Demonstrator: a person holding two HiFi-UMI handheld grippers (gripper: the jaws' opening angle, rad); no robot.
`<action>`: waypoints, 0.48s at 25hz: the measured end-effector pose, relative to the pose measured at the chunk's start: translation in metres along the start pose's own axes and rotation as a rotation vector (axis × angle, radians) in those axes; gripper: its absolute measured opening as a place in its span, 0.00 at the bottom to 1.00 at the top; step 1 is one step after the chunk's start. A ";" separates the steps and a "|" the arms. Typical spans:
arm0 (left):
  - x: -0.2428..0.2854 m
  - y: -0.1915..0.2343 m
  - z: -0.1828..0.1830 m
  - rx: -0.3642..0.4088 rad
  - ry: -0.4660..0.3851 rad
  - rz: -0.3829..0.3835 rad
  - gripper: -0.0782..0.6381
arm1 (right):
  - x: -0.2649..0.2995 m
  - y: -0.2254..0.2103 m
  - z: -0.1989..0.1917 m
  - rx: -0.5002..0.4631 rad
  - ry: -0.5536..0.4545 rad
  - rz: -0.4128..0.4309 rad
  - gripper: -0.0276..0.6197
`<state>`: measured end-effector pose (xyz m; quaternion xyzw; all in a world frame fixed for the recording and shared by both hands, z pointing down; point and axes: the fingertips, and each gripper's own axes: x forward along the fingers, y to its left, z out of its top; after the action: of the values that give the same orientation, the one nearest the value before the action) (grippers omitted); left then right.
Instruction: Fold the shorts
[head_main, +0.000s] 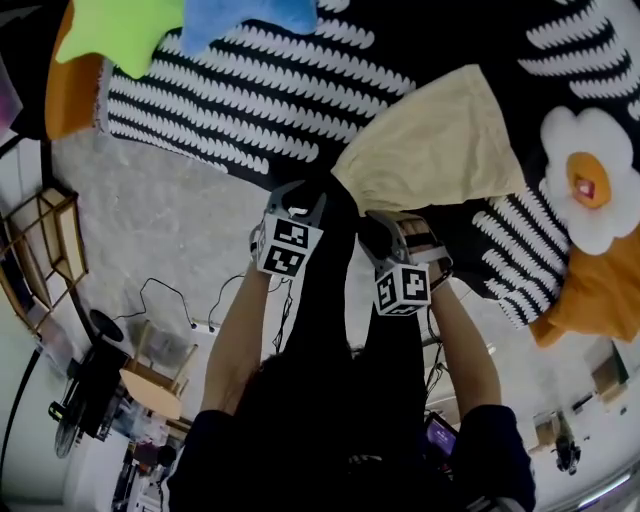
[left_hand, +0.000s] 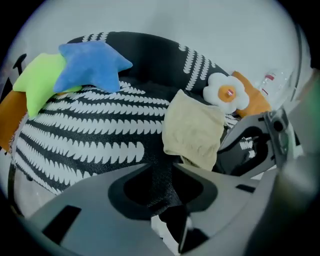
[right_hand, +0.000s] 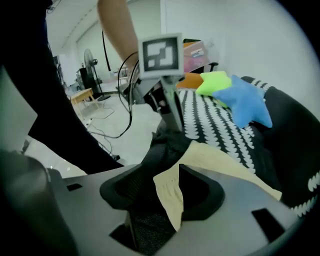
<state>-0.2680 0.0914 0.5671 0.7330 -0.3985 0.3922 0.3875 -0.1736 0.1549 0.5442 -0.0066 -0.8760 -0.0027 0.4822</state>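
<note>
At the near edge of the cover (head_main: 250, 80), pinching dark cloth (left_hand: 160, 185) with left gripper (head_main: 297, 200), shorts (head_main: 440, 140) corner with right gripper (head_main: 385, 230), shorts lying just beyond, rightward.

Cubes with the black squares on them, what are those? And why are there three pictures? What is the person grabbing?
The cubes belong to two pinching tools called grippers; a person holds one in each hand. The head view comes from a camera on the person's head, looking down. The other two cameras ride on the left gripper and the right gripper and look along their jaws. Below is a black-and-white cover with a green star cushion, a blue star cushion and a fried-egg cushion. The cream shorts rest on it. The right gripper pinches their edge plus some dark cloth; the left gripper pinches dark cloth only.
</note>
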 end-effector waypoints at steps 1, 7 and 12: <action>0.001 -0.001 -0.002 0.005 0.005 -0.020 0.28 | 0.010 0.006 -0.007 -0.013 0.033 0.010 0.40; 0.011 0.009 -0.012 0.025 0.024 -0.037 0.28 | 0.064 0.012 -0.068 0.054 0.230 0.021 0.47; 0.004 0.015 -0.009 0.032 0.028 -0.039 0.27 | 0.062 -0.009 -0.064 0.117 0.226 -0.059 0.31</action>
<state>-0.2824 0.0920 0.5782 0.7413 -0.3722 0.4008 0.3889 -0.1532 0.1457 0.6311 0.0478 -0.8145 0.0336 0.5773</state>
